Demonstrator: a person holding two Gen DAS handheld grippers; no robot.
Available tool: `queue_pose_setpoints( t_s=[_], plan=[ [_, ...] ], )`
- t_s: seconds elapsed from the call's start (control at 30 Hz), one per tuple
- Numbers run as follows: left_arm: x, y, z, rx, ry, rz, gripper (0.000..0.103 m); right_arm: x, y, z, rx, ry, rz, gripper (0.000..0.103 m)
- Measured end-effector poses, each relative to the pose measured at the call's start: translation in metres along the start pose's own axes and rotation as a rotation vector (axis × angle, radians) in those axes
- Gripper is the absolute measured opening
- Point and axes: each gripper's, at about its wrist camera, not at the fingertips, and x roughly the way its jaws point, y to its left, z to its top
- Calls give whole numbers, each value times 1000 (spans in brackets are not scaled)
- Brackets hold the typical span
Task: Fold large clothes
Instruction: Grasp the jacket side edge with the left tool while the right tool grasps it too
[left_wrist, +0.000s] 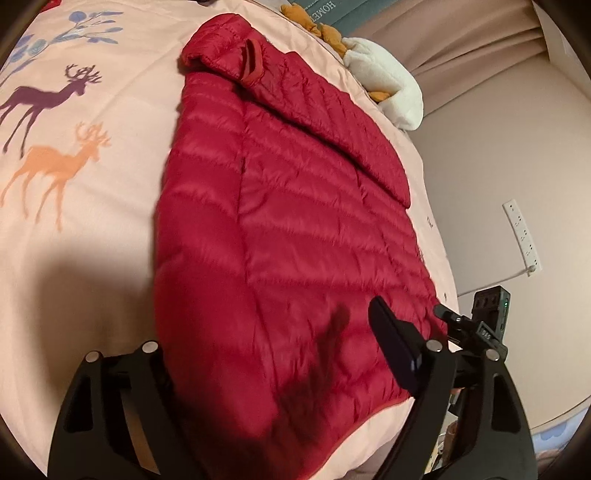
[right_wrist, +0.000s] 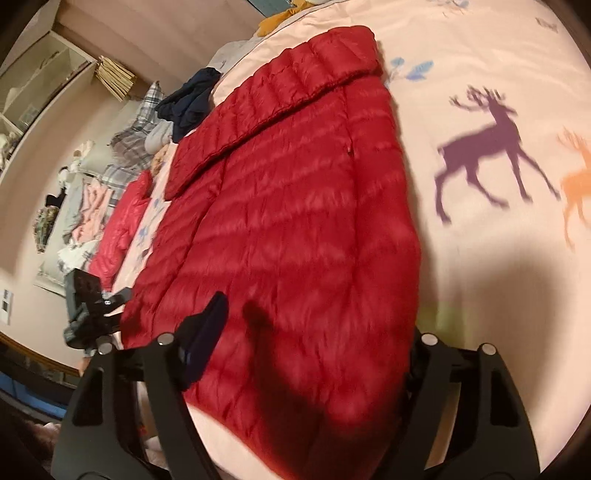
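Observation:
A red quilted puffer jacket (left_wrist: 295, 221) lies flat on a pink bedsheet (left_wrist: 92, 240) printed with deer, its hood end far from me. My left gripper (left_wrist: 269, 325) stands open astride the jacket's near hem; its right finger (left_wrist: 391, 343) rests above the fabric, and the left finger is hidden behind the jacket's edge. In the right wrist view the same jacket (right_wrist: 295, 221) fills the middle. My right gripper (right_wrist: 317, 314) is open over the hem too, with its left finger (right_wrist: 207, 325) above the fabric and its right finger hidden by the jacket.
A white plush blanket (left_wrist: 388, 81) and an orange soft toy (left_wrist: 325, 29) sit at the bed's far corner. A power strip (left_wrist: 521, 236) lies to the right. Piled clothes, a navy garment (right_wrist: 192, 99) and a pink jacket (right_wrist: 122, 229), lie left of the bed.

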Motion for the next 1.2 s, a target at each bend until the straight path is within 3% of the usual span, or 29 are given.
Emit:
queue_pose_setpoints(
  t_s=[0.17,0.33,0.4,0.5,0.6,0.67,0.77,1.2],
  plan=[
    [2,0,-3,21,-5,15,78,5,0,-5,11,-15,11,77],
    [1,10,4,-57,-7,-83,58,16,11,3,14,2,-10,58],
    [0,12,4,-66,-11,-95,53,18,17,3,6,-5,-17,51],
    [-2,21,4,-108,-12,-109,37,15,22,3,-9,-24,-30,37],
    [-3,28,5,-145,-13,-121,28,10,24,4,-9,-39,-30,31],
    [-5,28,5,-157,-28,-111,26,8,24,5,-2,-44,-32,22],
    [-10,23,5,-155,-46,-121,22,4,26,4,-2,-59,-21,19],
    [-45,-12,11,-85,-120,-228,16,-32,57,9,-64,-147,146,14]
  ],
)
